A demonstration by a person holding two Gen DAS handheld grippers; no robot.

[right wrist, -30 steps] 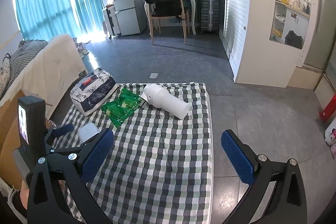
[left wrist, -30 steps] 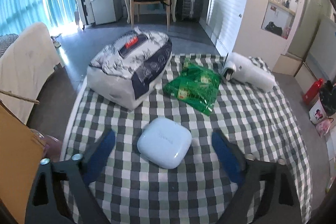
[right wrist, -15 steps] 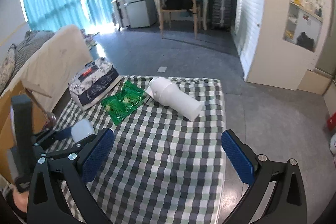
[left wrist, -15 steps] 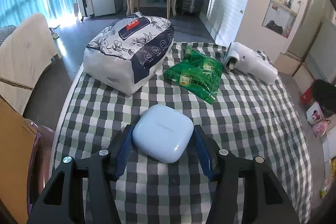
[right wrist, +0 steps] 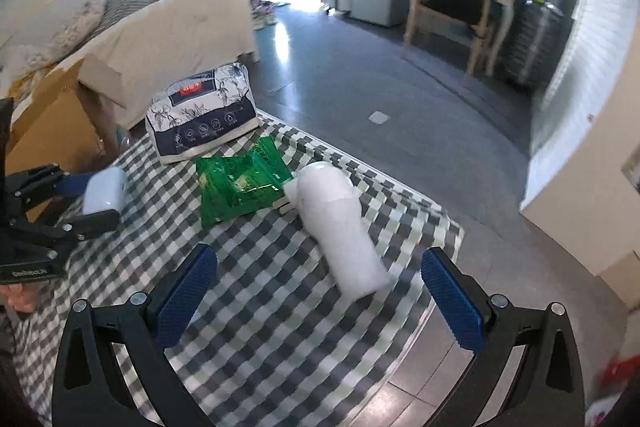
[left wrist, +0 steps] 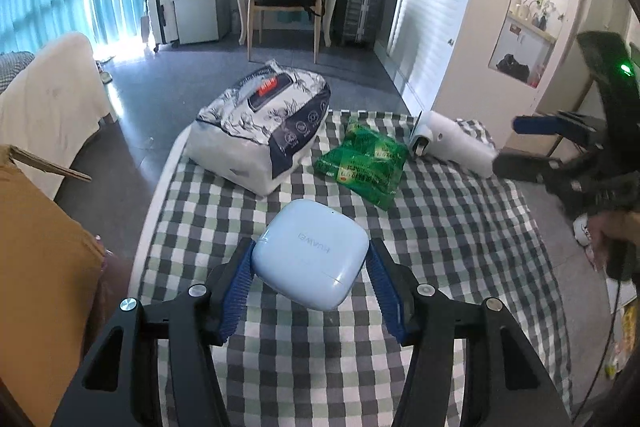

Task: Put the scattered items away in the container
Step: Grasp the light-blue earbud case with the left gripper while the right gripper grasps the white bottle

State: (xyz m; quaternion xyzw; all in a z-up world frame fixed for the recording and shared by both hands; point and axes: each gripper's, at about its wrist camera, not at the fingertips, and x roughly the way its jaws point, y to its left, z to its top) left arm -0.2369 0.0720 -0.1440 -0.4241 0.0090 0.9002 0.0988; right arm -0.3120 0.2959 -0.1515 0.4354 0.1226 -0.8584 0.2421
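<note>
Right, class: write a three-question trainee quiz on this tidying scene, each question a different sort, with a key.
1. True or false: the left gripper is shut on the pale blue earbud case.
2. Which item lies between the tissue pack and the white bottle? A) green snack packet B) remote C) mug
3. Fill in: the right gripper is ___, holding nothing.

Key: 1 true; 2 A, the green snack packet; 3 open.
</note>
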